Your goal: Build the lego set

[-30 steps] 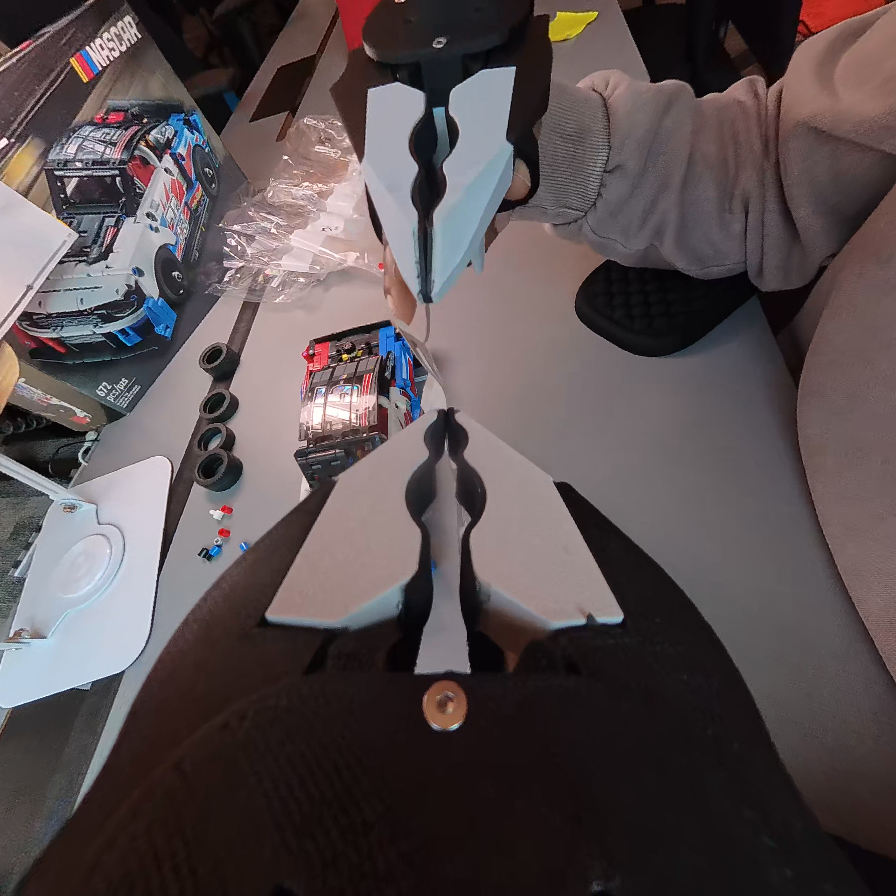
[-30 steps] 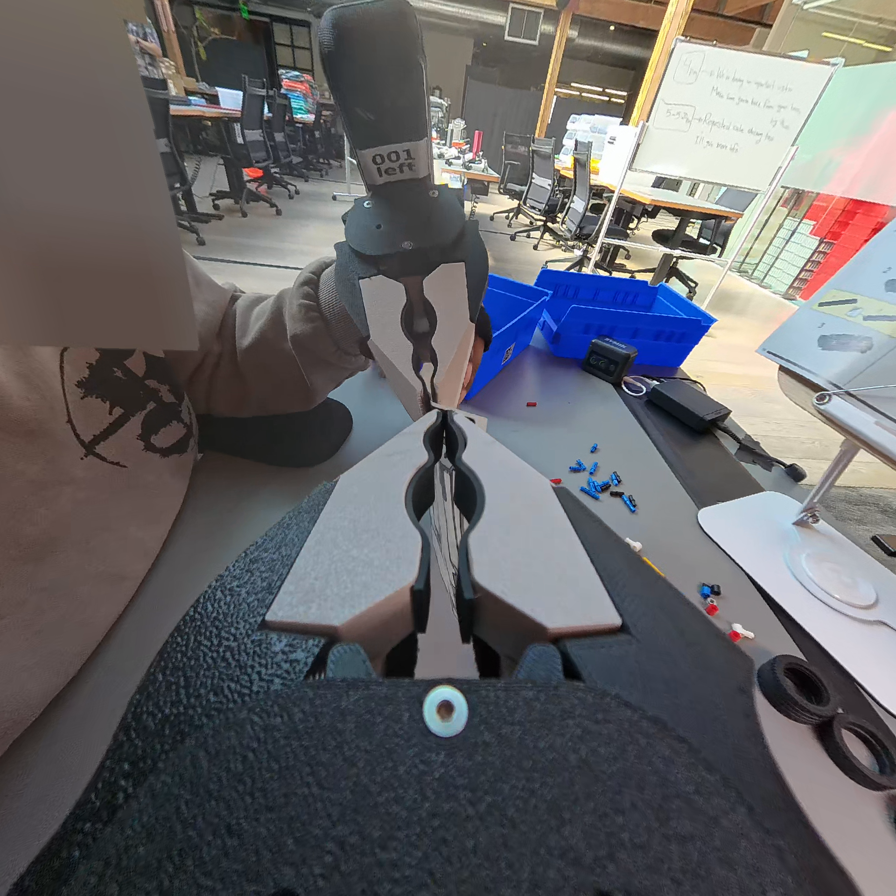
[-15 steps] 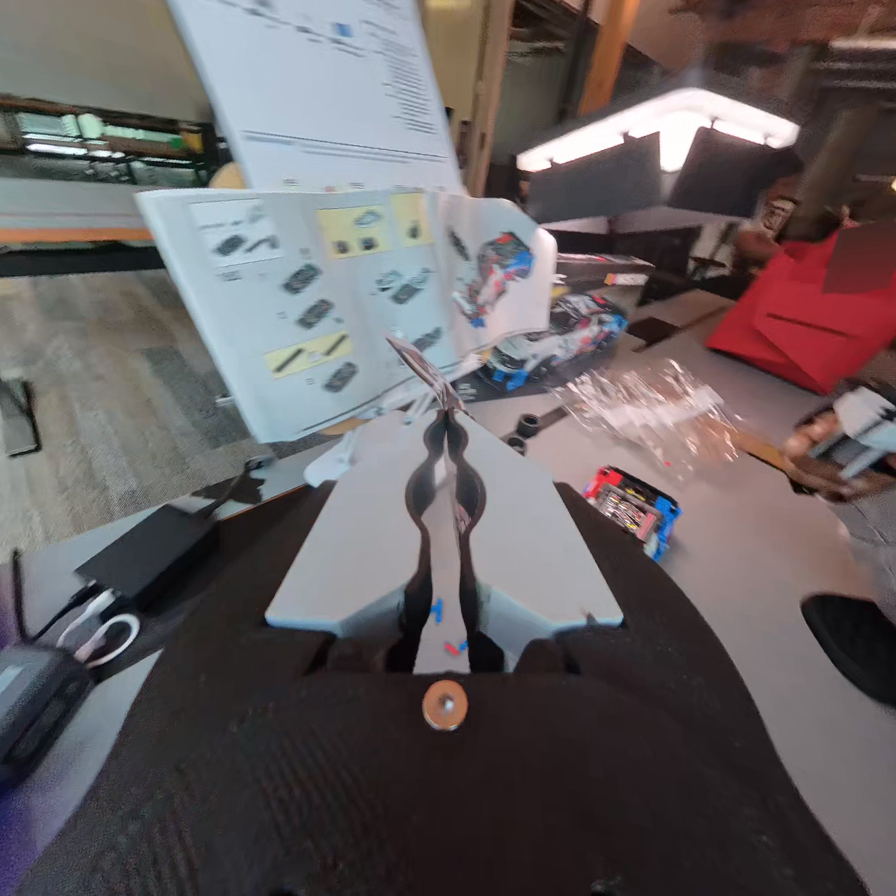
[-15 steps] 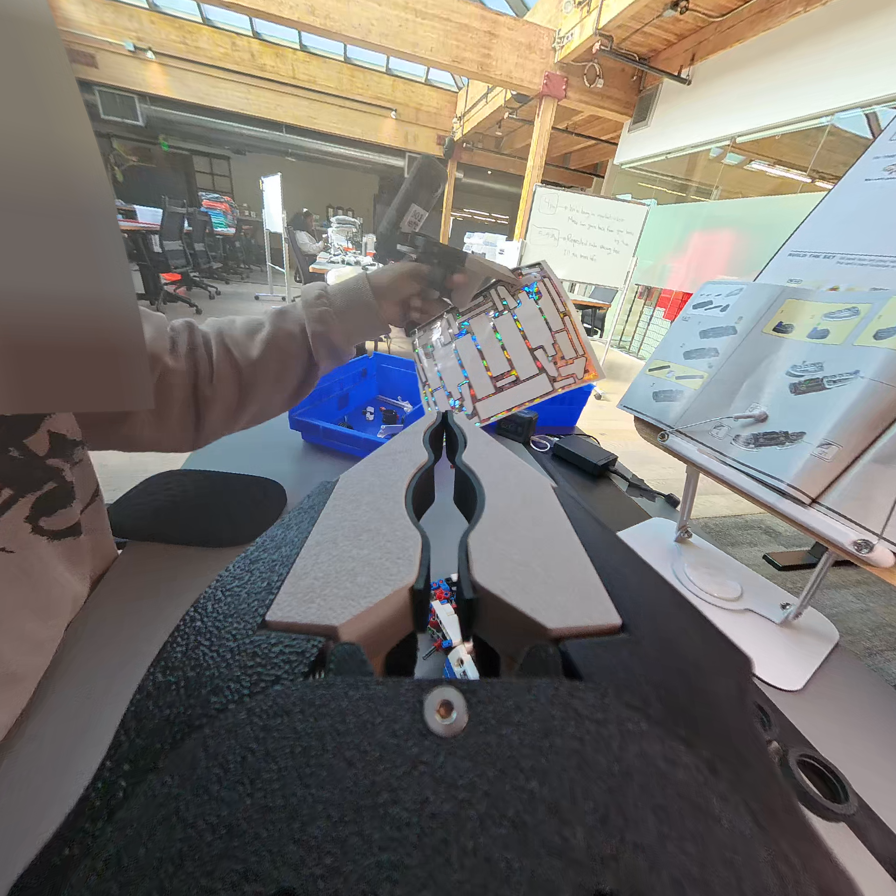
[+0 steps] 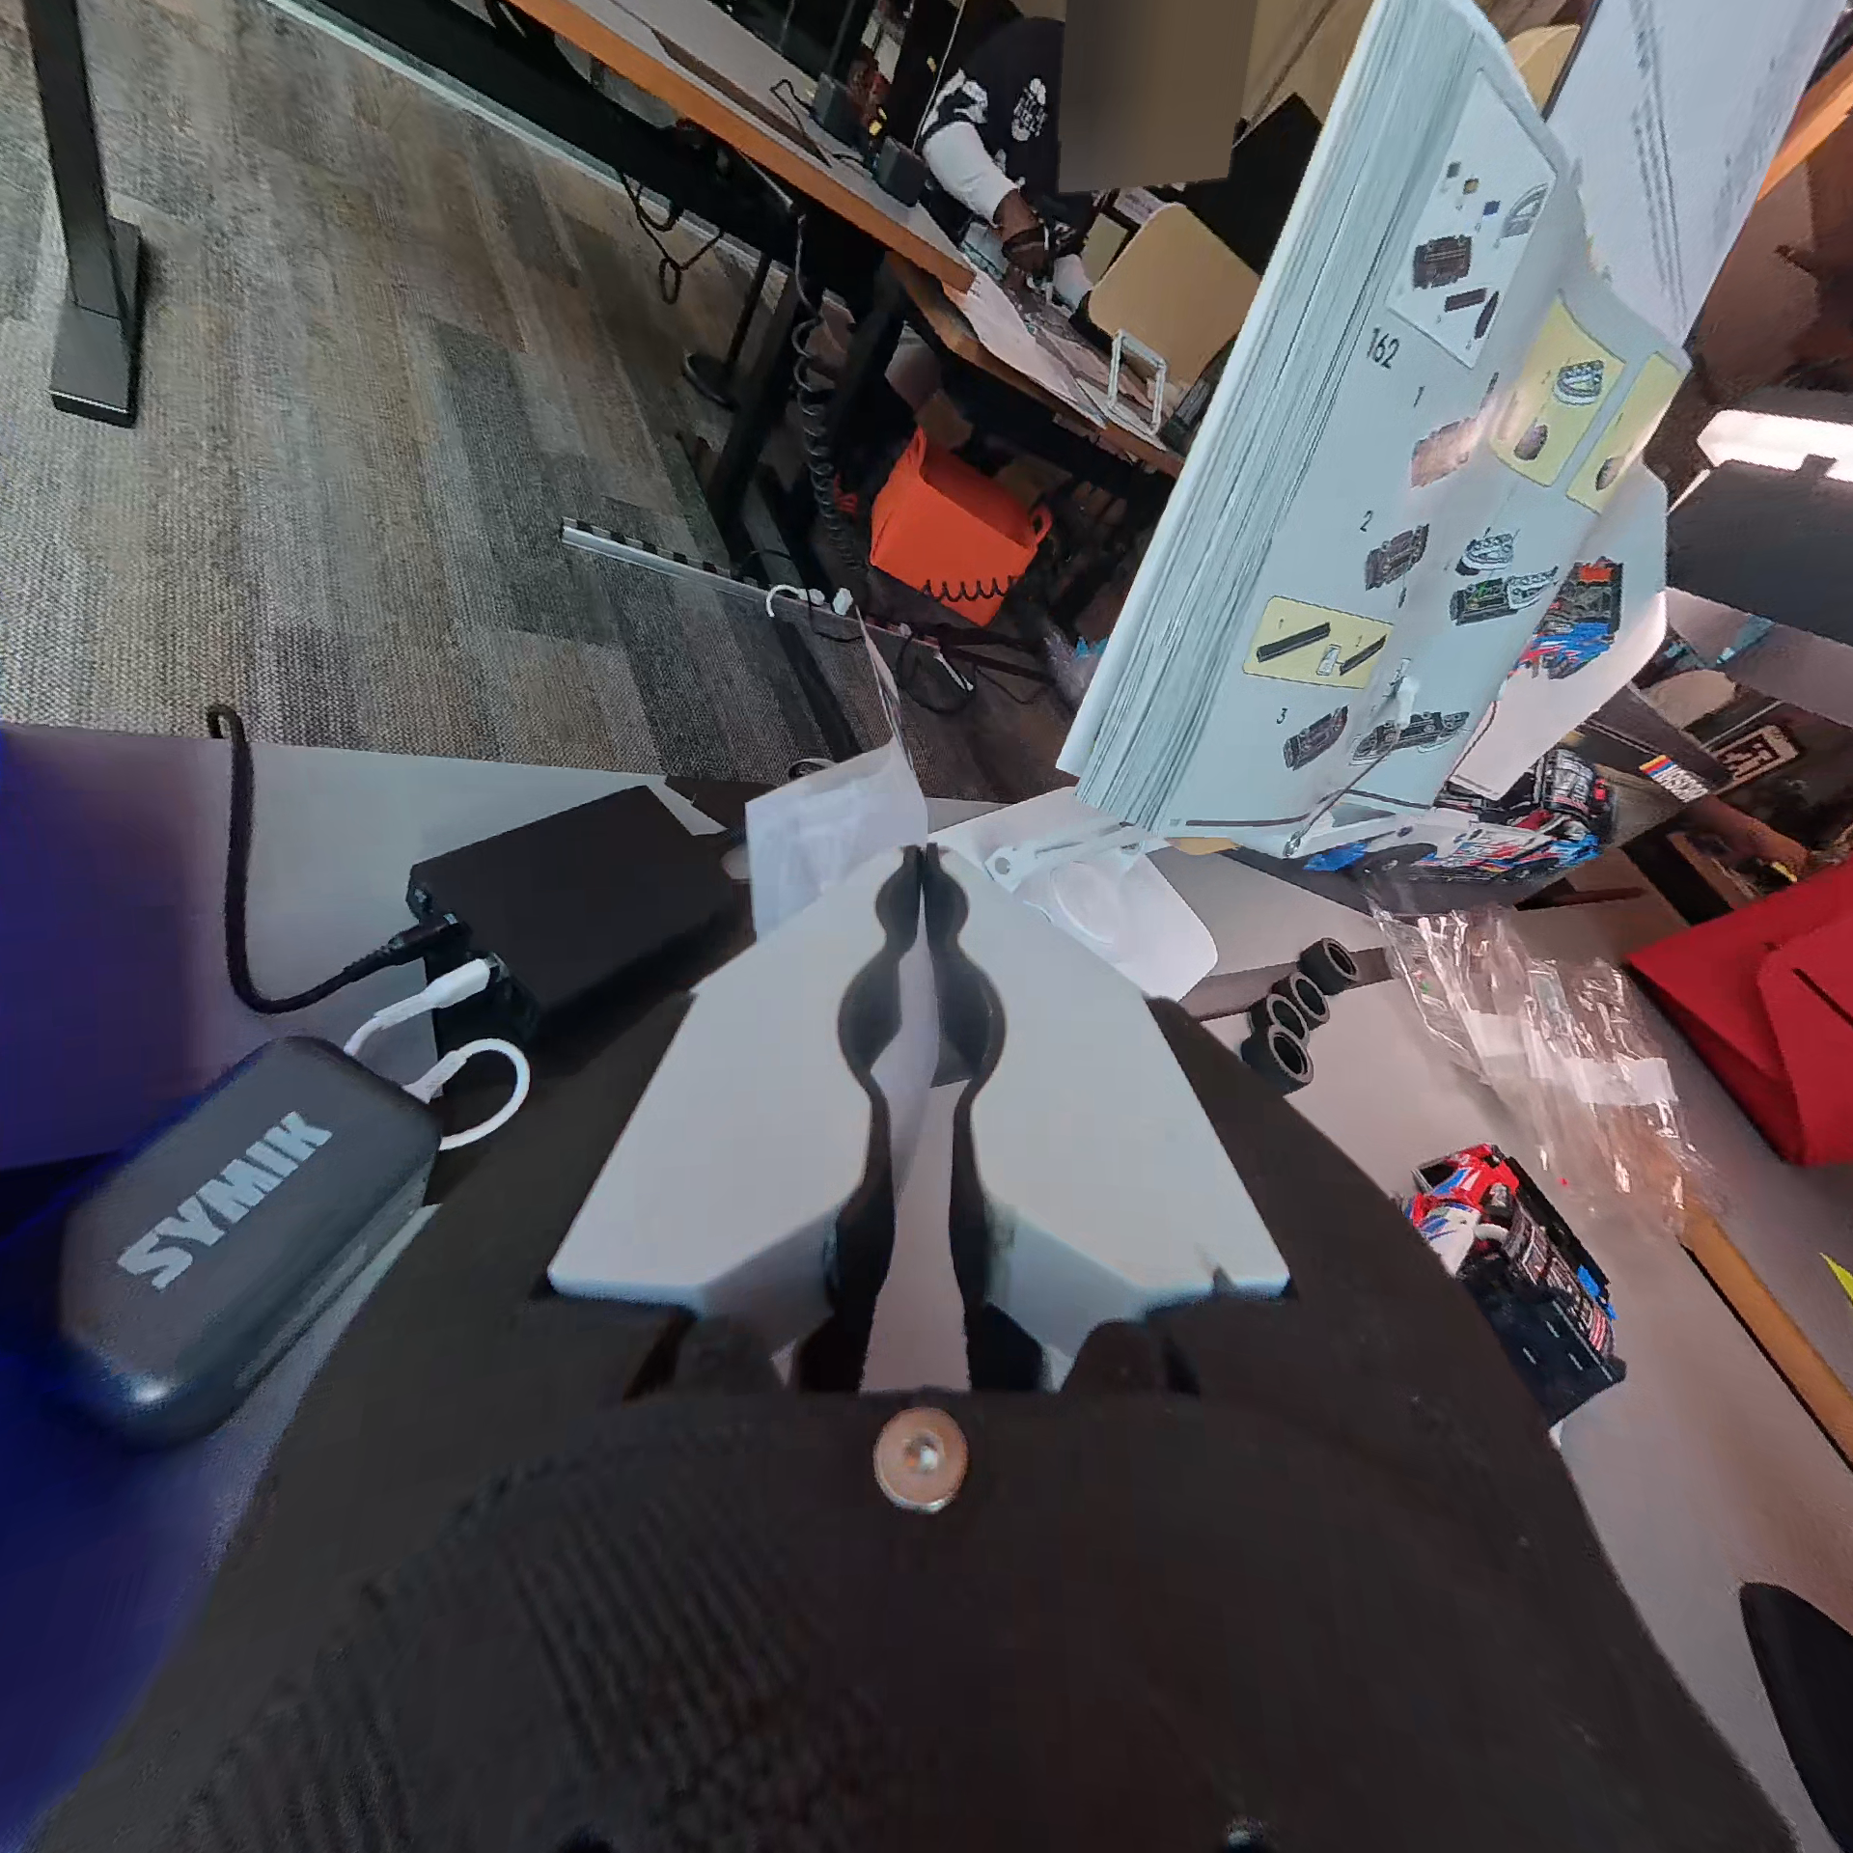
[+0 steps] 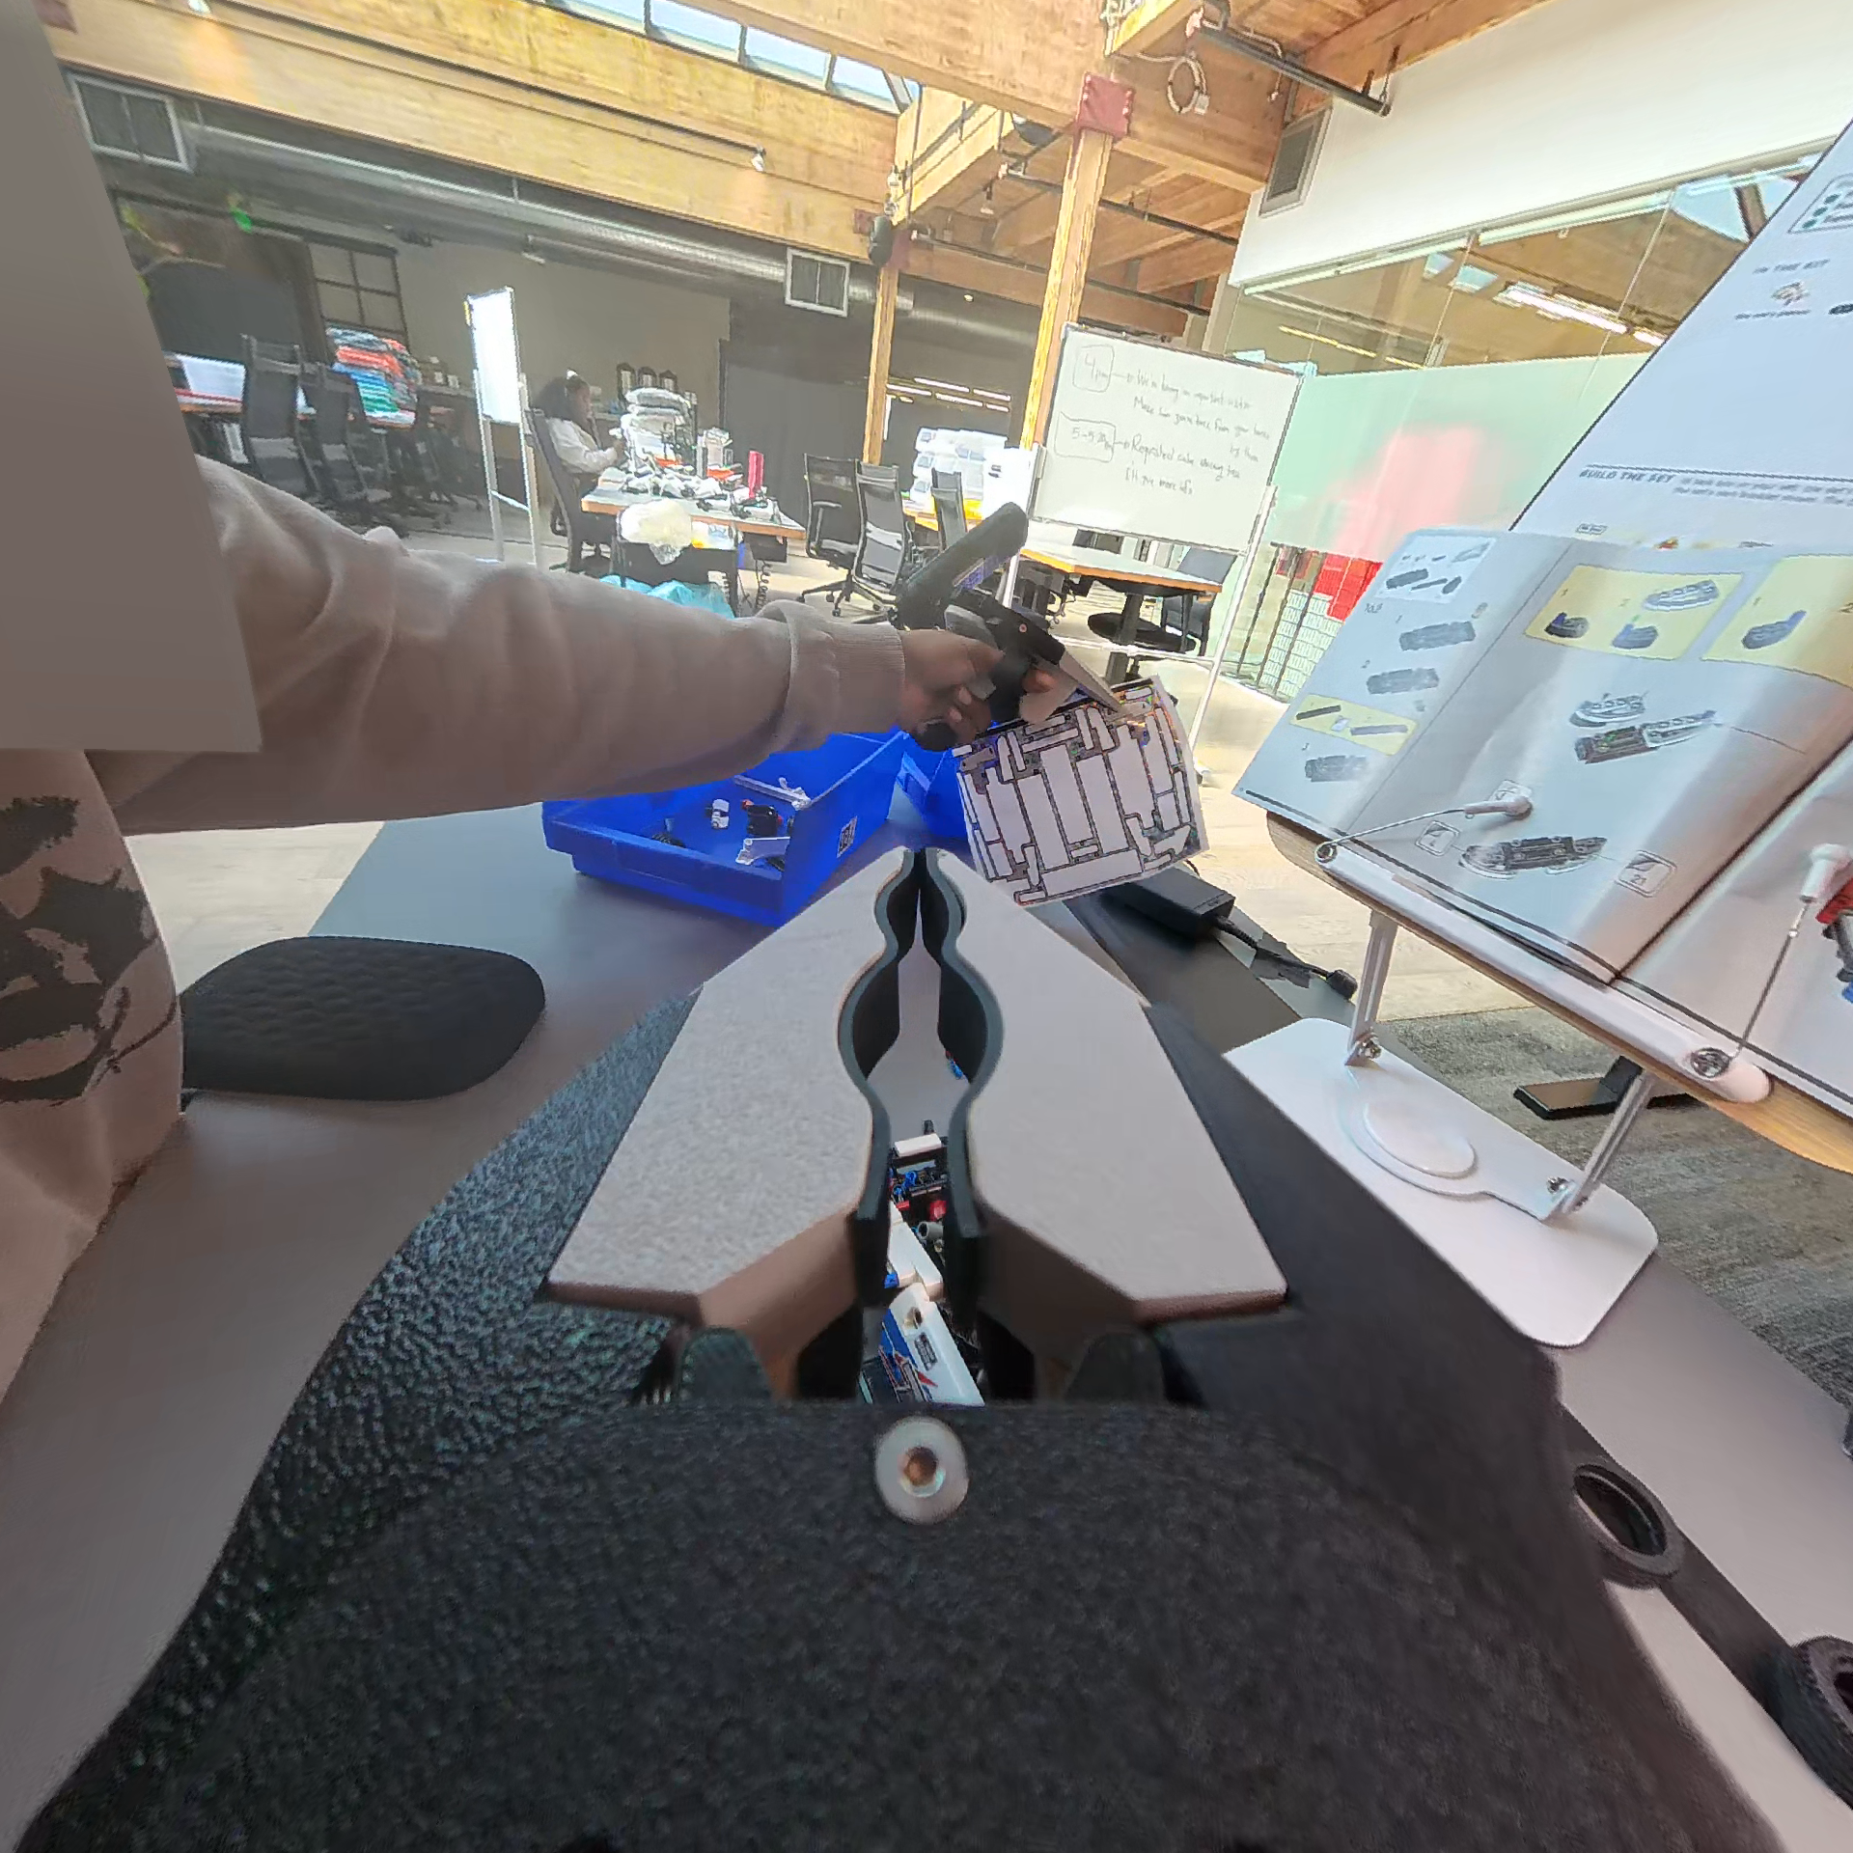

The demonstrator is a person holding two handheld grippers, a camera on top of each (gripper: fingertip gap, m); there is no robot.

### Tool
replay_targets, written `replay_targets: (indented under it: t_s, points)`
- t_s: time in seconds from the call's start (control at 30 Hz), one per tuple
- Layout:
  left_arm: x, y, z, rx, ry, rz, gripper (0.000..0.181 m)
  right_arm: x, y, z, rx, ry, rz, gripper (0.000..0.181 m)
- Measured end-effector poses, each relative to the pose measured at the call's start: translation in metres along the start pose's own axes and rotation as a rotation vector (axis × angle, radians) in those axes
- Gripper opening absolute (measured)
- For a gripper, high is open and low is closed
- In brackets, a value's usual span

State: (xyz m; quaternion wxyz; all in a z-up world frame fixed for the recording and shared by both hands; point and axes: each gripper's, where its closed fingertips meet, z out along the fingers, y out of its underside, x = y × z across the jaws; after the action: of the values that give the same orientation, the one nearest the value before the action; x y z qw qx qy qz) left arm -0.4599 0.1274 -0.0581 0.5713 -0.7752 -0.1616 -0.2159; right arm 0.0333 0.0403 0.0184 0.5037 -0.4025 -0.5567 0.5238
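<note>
The right gripper (image 6: 922, 870) is nearest in its own view, its two fingers pressed together at the tips with nothing between them; through the gap lower down a part of the lego car (image 6: 917, 1304) shows under it, on the grey table (image 6: 451, 902). The left gripper (image 5: 922, 862) is clenched on a sticker sheet (image 5: 837, 837), a thin white sheet that rises from the tips toward 11 o'clock. In the right wrist view the same left gripper (image 6: 1088, 697) is farther off at 12 o'clock, held by a hand (image 6: 948, 677), and the sheet (image 6: 1078, 802) hangs from it above the table. In the left wrist view the lego car (image 5: 1514, 1273) stands on the table at 3 o'clock, four black tyres (image 5: 1299, 1013) lie in a row at 2 o'clock, and a clear plastic bag (image 5: 1524, 1033) is just beside them. At 9 o'clock lies a dark power bank (image 5: 231, 1233) with cables. Farther away the instruction booklet (image 5: 1404, 521) stands open on a white stand (image 5: 1113, 902). Blue bins (image 6: 722, 832) sit at the table's far side.
</note>
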Motion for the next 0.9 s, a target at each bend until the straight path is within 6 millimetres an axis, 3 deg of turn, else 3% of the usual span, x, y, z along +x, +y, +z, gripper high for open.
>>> replay_targets:
  t_s: [0.13,0.27,0.37,0.43,0.53,0.6,0.67,0.8,0.9]
  points:
    - [-0.031,0.008,0.021,-0.077,-0.104,0.006,0.0,0.009,0.013,0.001,-0.027,0.014,0.025,0.0]
    - [-0.068,0.023,0.03,-0.225,-0.359,0.263,0.015,0.017,0.026,0.003,-0.06,0.032,0.034,0.0]
    - [-0.066,0.006,0.029,-0.179,-0.458,0.411,0.031,0.018,0.034,0.006,-0.076,0.032,0.043,0.0]
    - [-0.054,-0.01,0.022,-0.121,-0.497,0.439,0.041,0.017,0.036,0.009,-0.076,0.028,0.05,0.0]
    - [-0.002,-0.024,0.015,-0.046,-0.432,0.501,0.043,0.015,0.038,0.014,-0.084,0.035,0.026,0.0]
    - [0.057,-0.006,0.015,-0.057,-0.273,0.503,0.041,0.014,0.039,0.018,-0.1,0.057,-0.011,0.0]
    - [0.129,0.028,0.009,-0.065,-0.063,0.489,0.035,0.014,0.04,0.022,-0.124,0.092,-0.065,0.0]
    - [0.268,0.123,-0.028,-0.061,0.383,0.327,0.02,0.01,0.036,0.032,-0.141,0.162,-0.173,0.0]
    - [0.331,0.188,-0.058,-0.07,0.607,0.118,0.014,0.005,0.039,0.042,-0.16,0.236,-0.295,0.0]
